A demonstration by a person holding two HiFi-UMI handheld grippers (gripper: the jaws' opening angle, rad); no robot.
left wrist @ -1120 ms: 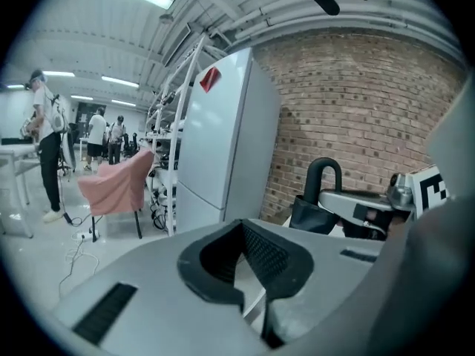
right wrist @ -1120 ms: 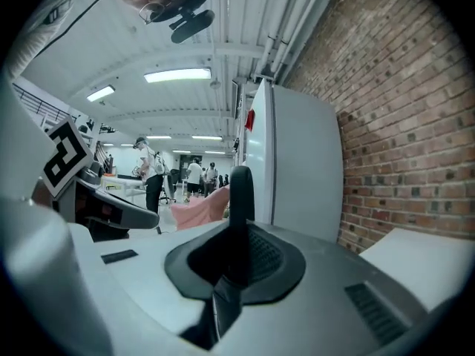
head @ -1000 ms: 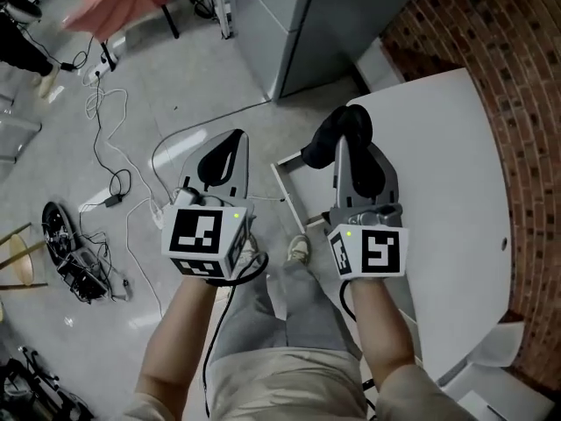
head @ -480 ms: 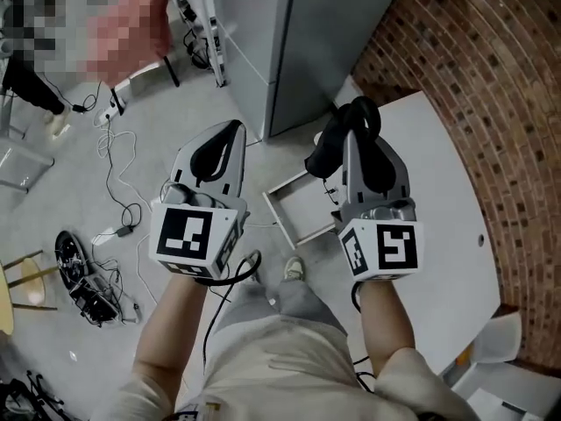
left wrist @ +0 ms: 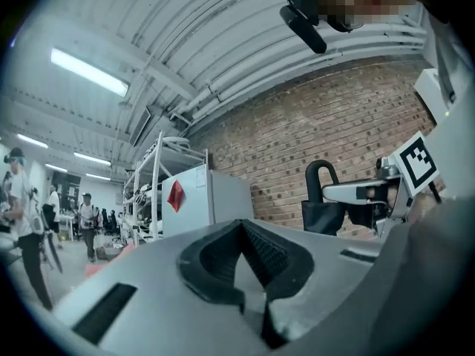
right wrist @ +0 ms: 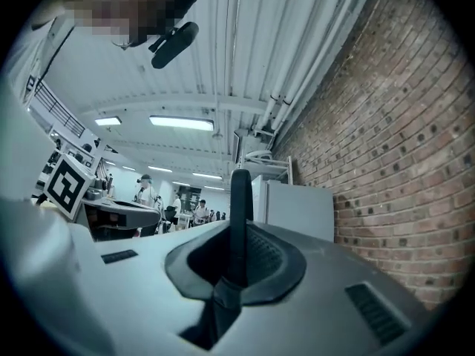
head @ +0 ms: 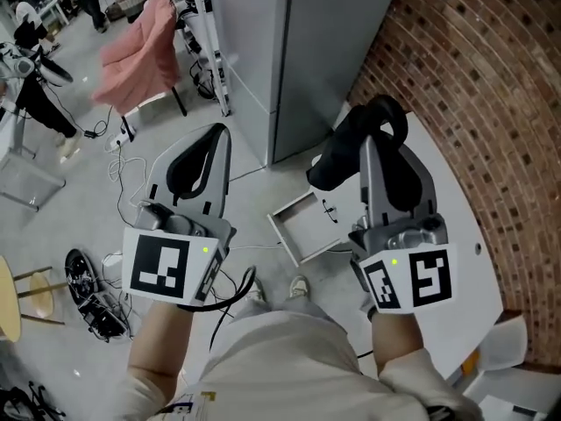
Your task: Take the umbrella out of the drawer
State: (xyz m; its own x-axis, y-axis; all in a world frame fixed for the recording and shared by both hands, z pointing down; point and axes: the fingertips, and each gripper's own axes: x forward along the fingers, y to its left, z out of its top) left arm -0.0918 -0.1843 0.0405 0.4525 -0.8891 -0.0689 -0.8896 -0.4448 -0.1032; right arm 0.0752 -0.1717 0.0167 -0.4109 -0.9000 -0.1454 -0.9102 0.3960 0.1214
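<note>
A black folded umbrella (head: 346,152) with a hooked handle hangs high above the floor, and my right gripper (head: 379,143) is shut on it. In the right gripper view the umbrella's handle (right wrist: 239,213) stands upright between the closed jaws. The left gripper view catches the umbrella (left wrist: 323,202) off to its right, held level. My left gripper (head: 215,136) is beside it at about the same height, shut with nothing in it. Far below, between the two grippers, the white drawer (head: 282,238) stands pulled open.
A white tabletop (head: 465,209) runs along the brick wall (head: 473,68) on the right. A grey cabinet (head: 289,51) stands behind the drawer. A pink cloth (head: 140,51) drapes a chair at the back left. Cables and gear (head: 92,292) lie on the floor at left.
Both grippers have risen well above the drawer, the right one carrying the umbrella up with it. The drawer and floor now look farther below.
</note>
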